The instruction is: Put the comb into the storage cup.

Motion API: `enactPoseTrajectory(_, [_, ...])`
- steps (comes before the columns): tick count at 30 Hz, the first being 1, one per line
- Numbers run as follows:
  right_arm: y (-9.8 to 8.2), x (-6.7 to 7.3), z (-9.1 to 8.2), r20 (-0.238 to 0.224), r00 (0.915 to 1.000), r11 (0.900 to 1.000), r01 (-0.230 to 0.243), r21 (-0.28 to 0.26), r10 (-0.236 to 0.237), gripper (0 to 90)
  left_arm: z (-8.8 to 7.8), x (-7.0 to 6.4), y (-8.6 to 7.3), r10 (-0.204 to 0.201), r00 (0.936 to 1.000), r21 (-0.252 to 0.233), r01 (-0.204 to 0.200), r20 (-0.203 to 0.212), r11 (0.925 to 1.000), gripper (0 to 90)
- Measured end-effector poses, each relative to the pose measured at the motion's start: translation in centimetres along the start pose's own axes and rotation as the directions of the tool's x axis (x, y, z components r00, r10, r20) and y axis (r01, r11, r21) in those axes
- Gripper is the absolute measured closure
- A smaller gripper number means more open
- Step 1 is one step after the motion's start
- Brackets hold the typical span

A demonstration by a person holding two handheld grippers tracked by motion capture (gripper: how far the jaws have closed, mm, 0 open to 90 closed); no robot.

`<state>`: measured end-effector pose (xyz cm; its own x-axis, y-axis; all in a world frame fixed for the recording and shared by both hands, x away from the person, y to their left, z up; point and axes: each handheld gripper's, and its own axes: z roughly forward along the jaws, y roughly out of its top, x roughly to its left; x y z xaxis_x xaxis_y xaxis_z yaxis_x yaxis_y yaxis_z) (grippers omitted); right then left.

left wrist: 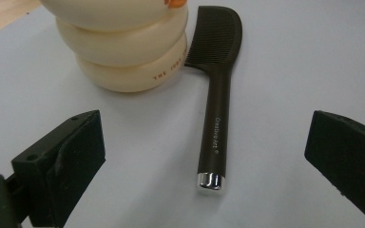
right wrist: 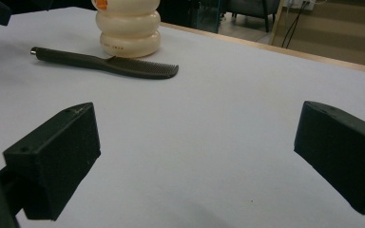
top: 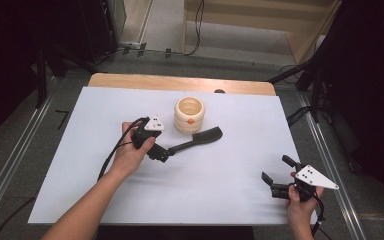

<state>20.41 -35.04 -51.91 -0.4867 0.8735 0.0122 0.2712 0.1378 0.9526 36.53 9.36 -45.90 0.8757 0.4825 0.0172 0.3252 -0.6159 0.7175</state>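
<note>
One dark brown plastic comb with a long straight handle and a silver end cap (left wrist: pixel 216 109) lies flat on the white table cover (top: pixel 220 185), a little past the middle of the table in the high view (top: pixel 196 139). Its toothed head rests against the foot of a cream-coloured ribbed holder shaped like three stacked rings (top: pixel 189 114), with the teeth turned toward the holder and touching its lowest ring in the left gripper view. An orange mark (top: pixel 191 121) sits on the holder's side near the rim.

The comb's handle points back toward the left gripper (top: pixel 161 153), whose black jaws stand wide apart on either side of the silver end cap without touching it; the handle end lies between them on the cover. The person's left hand (top: pixel 130 152) holds that gripper, its grey three-cornered plate up and its cable trailing toward the near edge.

Well apart, at the near right corner of the table, the right gripper (top: pixel 276 175) is held by the right hand (top: pixel 300 202), its jaws also spread wide with nothing between them but bare cover. Its own view looks across the table at the comb (right wrist: pixel 109 63) and the holder (right wrist: pixel 129 28) farther off.

Beyond the cover, a strip of pale wooden tabletop (top: pixel 180 82) shows at the far edge.
</note>
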Motion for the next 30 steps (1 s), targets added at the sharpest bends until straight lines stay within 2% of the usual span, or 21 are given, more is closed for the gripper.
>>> enactPoseTrajectory(5, [0.0, 0.0, 0.0, 0.0, 1.0, 1.0, 0.0, 0.003, 0.0, 0.0, 1.1, -0.1, 0.6, -0.007, 0.9991, 0.061, 0.004, 0.042, 0.9981, 0.0])
enactPoseTrajectory(7, [0.0, 0.0, 0.0, 0.0, 1.0, 1.0, 0.001, 0.004, -0.001, 0.0, 1.5, 0.0, 0.8, -0.015, 0.9965, 0.094, 0.007, 0.083, 0.9956, 0.0])
enactPoseTrajectory(11, [0.0, 0.0, 0.0, -0.001, 1.0, 1.0, 0.002, 0.005, -0.002, 0.0, 2.3, -0.2, 1.1, -0.026, 0.9967, 0.13, 0.015, 0.078, 0.9914, 0.0])
enactPoseTrajectory(14, [0.0, 0.0, 0.1, -0.001, 1.0, 1.0, 0.003, 0.006, -0.003, 0.0, 2.7, -0.3, 1.4, -0.008, 0.998, 0.16, -0.002, 0.063, 0.9871, 0.0])
enactPoseTrajectory(17, [0.0, 0.0, 0.1, -0.003, 1.0, 1.0, 0.007, 0.005, -0.007, 0.0, 2.9, -0.4, 1.6, -0.01, 0.9985, 0.175, 0.0, 0.054, 0.9846, 9.4])
enactPoseTrajectory(18, [0.0, 0.0, 0.1, -0.004, 1.0, 1.0, 0.008, 0.007, -0.008, 0.0, 3.1, -0.5, 1.7, -0.007, 0.9982, 0.193, -0.005, 0.059, 0.9811, 18.0])
enactPoseTrajectory(21, [0.0, 0.0, 0.1, -0.001, 1.0, 1.0, 0.007, 0.007, -0.007, 0.0, 3.6, -0.7, 1.7, 0.014, 0.9989, 0.221, -0.024, 0.045, 0.9749, 30.0])
enactPoseTrajectory(22, [0.0, 0.0, 0.1, -0.001, 1.0, 1.0, 0.008, 0.008, -0.008, 0.0, 3.7, -0.8, 1.7, 0.013, 0.9992, 0.222, -0.02, 0.037, 0.9749, 31.7])
enactPoseTrajectory(26, [0.0, 0.0, 0.1, -0.003, 1.0, 1.0, 0.007, 0.008, -0.007, 0.0, 4.1, -0.8, 1.9, 0.026, 0.9996, 0.256, -0.028, 0.011, 0.9664, 40.1])
enactPoseTrajectory(28, [0.0, 0.0, 0.1, -0.002, 1.0, 1.0, 0.005, 0.009, -0.005, 0.0, 4.2, -0.7, 2.0, 0.03, 0.9995, 0.258, -0.031, 0.008, 0.9655, 44.5])
enactPoseTrajectory(30, [0.0, 0.0, 0.1, -0.002, 1.0, 1.0, 0.005, 0.007, -0.005, 0.0, 4.3, -0.7, 2.0, 0.043, 0.9991, 0.272, -0.043, 0.005, 0.9614, 47.3])
